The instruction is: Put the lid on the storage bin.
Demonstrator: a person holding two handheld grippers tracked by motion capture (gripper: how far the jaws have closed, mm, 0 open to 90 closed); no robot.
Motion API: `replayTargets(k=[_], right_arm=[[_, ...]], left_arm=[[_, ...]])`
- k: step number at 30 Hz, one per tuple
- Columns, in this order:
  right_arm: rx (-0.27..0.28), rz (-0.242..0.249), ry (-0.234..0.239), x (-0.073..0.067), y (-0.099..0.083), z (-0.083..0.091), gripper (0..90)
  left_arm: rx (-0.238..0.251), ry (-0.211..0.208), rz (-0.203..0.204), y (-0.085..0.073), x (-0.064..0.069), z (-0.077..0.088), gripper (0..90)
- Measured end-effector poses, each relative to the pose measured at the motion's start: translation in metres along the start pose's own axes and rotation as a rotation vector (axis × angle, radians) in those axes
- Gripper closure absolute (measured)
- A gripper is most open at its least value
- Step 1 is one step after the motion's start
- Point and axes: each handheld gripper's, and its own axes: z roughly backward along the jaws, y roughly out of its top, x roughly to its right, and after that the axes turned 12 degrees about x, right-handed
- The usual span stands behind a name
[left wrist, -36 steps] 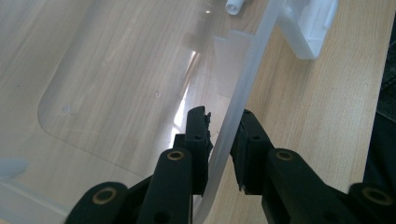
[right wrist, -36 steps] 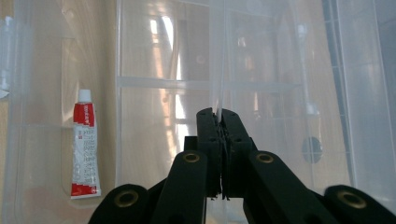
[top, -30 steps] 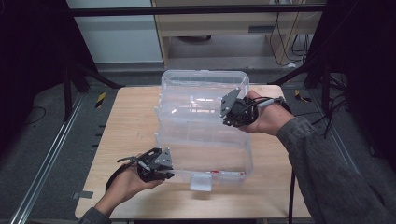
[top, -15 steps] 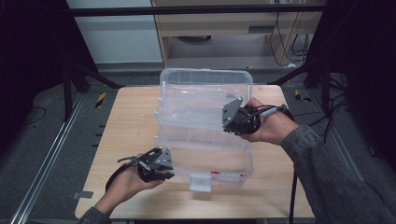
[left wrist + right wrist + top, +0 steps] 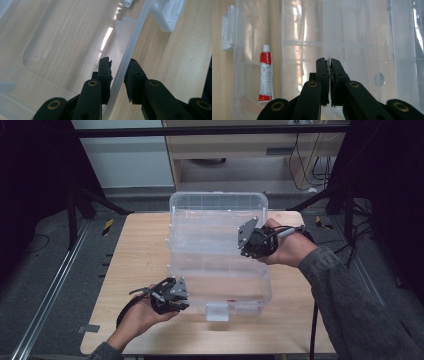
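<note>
Pale wooden tabletop (image 5: pixel 130 265) carries a clear rectangular plastic storage box (image 5: pixel 220 285), which serves as the reference for every position below.

Left gripper (image 5: pixel 170 296): its black jaws straddle the near-left rim of the box, one jaw inside the wall and one outside. In the left gripper view (image 5: pixel 117 75) a slight gap shows on the outer side, so whether the pads press on the rim cannot be told. The person's left hand (image 5: pixel 142 312) holds this gripper at the box's near-left corner.

Right gripper (image 5: pixel 252 240): the jaws are clamped on the edge of the box's clear hinged lid (image 5: pixel 215 222), which stands raised over the far half of the box. In the right gripper view (image 5: pixel 329 66) the thin lid edge sits between the closed pads.

A red-and-white tube (image 5: pixel 265 73) lies on the box floor, close to the front wall and its white latch (image 5: pixel 217 312).
</note>
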Motion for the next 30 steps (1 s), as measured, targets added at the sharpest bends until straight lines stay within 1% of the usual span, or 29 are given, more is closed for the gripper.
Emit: replayTargets(k=[1,2,3,4,9,15,16,17,19,23,24,26,27,30], right_arm=[[0.0,0.0,0.0,0.0,0.0,0.0,86.7],[-0.005,-0.004,-0.004,0.004,0.0,-0.002,86.5],[-0.005,-0.004,-0.004,0.004,0.0,-0.002,86.5],[-0.009,-0.003,-0.005,0.008,0.0,-0.004,86.6],[-0.018,0.0,0.003,0.01,0.002,-0.005,86.9],[-0.012,0.025,0.0,0.003,0.003,-0.003,87.4],[-0.004,0.022,-0.005,0.0,0.003,-0.002,87.6],[-0.004,0.022,-0.005,0.0,0.003,-0.002,87.6],[0.011,0.024,-0.005,-0.005,0.001,-0.001,87.7],[0.018,0.02,0.002,-0.01,0.0,0.001,87.8],[0.022,0.013,0.008,-0.013,-0.001,0.002,87.8],[0.025,0.012,0.011,-0.014,-0.002,0.002,87.8],[0.03,0.01,0.015,-0.016,-0.002,0.003,87.8],[0.032,0.015,0.021,-0.021,-0.003,0.003,87.7]], left_arm=[[0.0,0.0,0.0,0.0,0.0,0.0,75.5],[0.0,0.005,0.005,0.001,-0.002,-0.001,75.6],[0.0,0.005,0.005,0.001,-0.002,-0.001,75.6],[-0.003,0.006,0.008,0.002,-0.004,-0.002,75.7],[-0.003,0.007,0.011,0.002,-0.006,-0.003,75.5],[-0.002,0.008,0.009,0.002,-0.006,-0.003,75.3],[-0.001,0.007,0.01,0.002,-0.006,-0.003,75.2],[-0.001,0.007,0.01,0.002,-0.006,-0.003,75.1],[-0.001,0.006,0.011,0.002,-0.006,-0.003,74.8],[-0.003,0.007,0.011,0.002,-0.006,-0.003,74.3],[-0.002,0.013,0.048,0.001,-0.003,-0.003,74.1],[-0.002,0.015,0.051,0.001,-0.003,-0.003,74.1],[-0.003,0.01,0.009,0.002,-0.006,-0.003,74.1],[-0.002,0.009,0.006,0.002,-0.005,-0.003,74.1]])
